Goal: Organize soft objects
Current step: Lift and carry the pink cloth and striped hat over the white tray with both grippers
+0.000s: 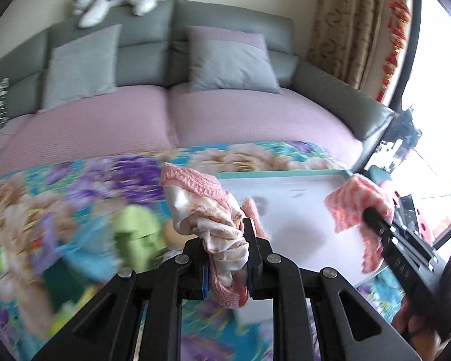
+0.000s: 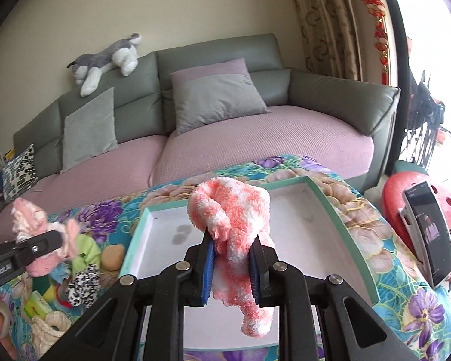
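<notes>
Left gripper [image 1: 225,258]: jaws drawn close, pinching a bunched pink-and-cream cloth item [image 1: 207,207] with a knitted pink edge. The bundle rises above the fingertips toward 12 o'clock and a loop of it hangs below the pads toward 6 o'clock. What kind of item it is cannot be told.

Right gripper [image 2: 231,258]: jaws pressed together on a fluffy coral-and-white sock [image 2: 228,213]. The sock's folded top curls over the fingertips at 12 o'clock; its tail hangs past the pads toward 5 o'clock.

Both held items are off the surface, over or beside the shallow white tray with a mint-green rim [image 2: 342,231]. In the right wrist view the tray lies directly behind the sock, and the left gripper enters from 9 o'clock. In the left wrist view the right gripper enters from 3 o'clock.

The tray rests on a floral cloth [image 2: 385,255] in teal and purple. Its floor appears bare apart from faint grey marks.

At 8 o'clock of the tray, on the cloth, lies a heap of other soft items: a lime-green piece [image 2: 87,249], a black-and-white patterned piece [image 2: 81,285], a cream knitted piece [image 2: 45,331].

Behind: a grey sofa [image 2: 330,99] with mauve seats and a plush husky [image 2: 105,60] on its backrest. At 3 o'clock, a phone [image 2: 430,234] leans on a red stool [image 2: 394,192].
</notes>
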Motion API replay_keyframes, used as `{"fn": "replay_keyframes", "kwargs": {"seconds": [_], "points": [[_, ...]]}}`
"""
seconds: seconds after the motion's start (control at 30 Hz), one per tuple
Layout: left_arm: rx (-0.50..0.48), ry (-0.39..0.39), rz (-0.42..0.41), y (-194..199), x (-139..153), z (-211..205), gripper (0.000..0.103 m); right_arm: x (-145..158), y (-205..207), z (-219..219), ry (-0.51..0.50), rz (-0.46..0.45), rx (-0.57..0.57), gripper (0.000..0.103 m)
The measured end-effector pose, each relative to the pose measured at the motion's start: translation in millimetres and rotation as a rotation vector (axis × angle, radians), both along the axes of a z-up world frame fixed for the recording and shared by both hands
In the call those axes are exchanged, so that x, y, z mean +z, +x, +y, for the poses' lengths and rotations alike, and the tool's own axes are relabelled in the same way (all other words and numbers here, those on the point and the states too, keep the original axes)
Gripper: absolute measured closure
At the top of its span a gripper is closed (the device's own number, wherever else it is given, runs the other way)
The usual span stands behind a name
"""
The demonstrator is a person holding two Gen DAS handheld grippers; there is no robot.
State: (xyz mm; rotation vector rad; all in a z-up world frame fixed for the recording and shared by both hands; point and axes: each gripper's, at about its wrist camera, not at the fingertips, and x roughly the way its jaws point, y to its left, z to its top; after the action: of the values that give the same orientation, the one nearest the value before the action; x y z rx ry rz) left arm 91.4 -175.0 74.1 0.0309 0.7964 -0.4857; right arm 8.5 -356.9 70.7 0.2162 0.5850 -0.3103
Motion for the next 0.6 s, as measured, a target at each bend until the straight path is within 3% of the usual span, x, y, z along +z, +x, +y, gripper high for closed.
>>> {"fn": "replay_keyframes", "kwargs": {"seconds": [0.2,0.6], "points": [[-0.099,0.064,0.020,21,-28,-51,0.084,-9,6,-12,0.027,0.006,-0.019,0.082],[-0.191,0.036,-0.008,41,-42,-86,0.084,-17,13,-26,0.030,0.002,-0.087,0.082]]}}
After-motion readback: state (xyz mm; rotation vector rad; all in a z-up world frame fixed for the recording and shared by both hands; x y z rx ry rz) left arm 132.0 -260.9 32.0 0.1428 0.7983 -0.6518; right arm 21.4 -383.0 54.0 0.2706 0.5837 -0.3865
